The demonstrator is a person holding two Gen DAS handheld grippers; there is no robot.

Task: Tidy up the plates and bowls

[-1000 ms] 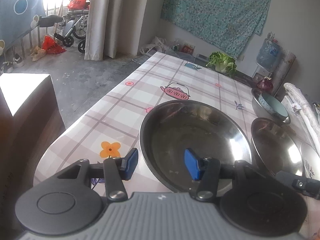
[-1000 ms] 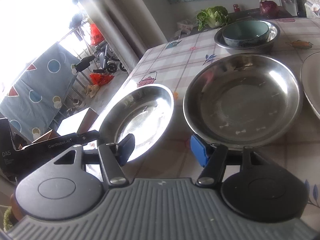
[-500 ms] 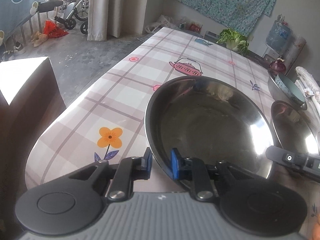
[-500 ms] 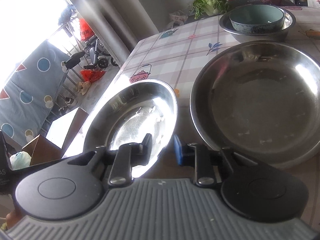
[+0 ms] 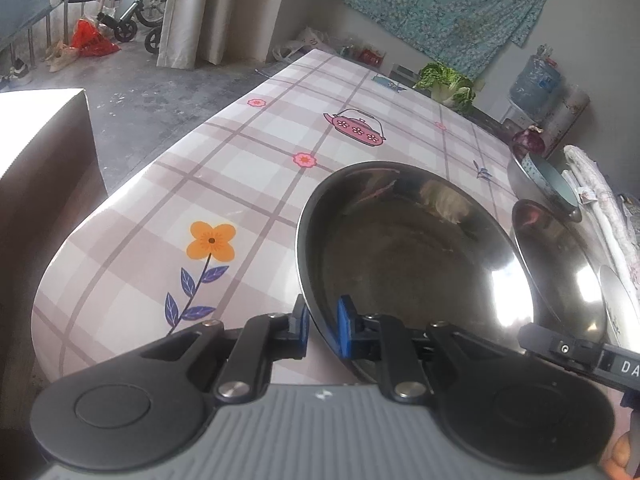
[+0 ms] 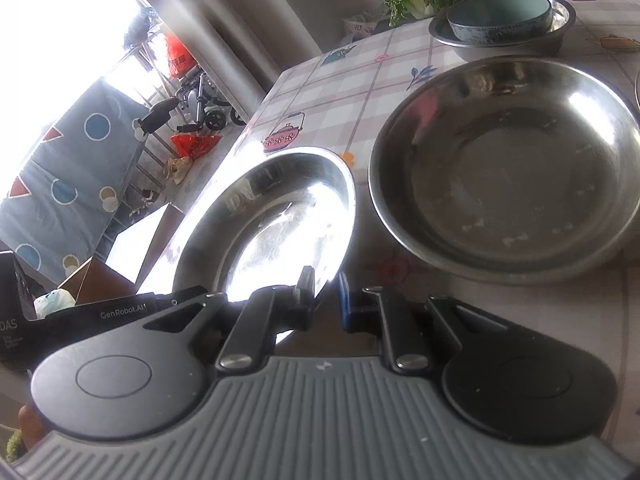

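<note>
A wide steel plate lies near the table's front left corner. My left gripper has its blue pads on either side of the plate's near rim, and the jaws are closing on it. In the right wrist view the same plate glares white; my right gripper straddles its right-hand rim, jaws closing on it too. A second steel plate sits just to the right, also visible in the left wrist view. Behind it a teal bowl rests inside a steel bowl.
The checked tablecloth ends at a rounded edge on the left, with a cardboard box below it. A third plate's rim shows at far right. A cabbage and a red onion lie at the back.
Both grippers went from wide open to closed around the left plate's rim. The left one shifted so the rim sits between its pads; the right one dropped lower and nearer.
</note>
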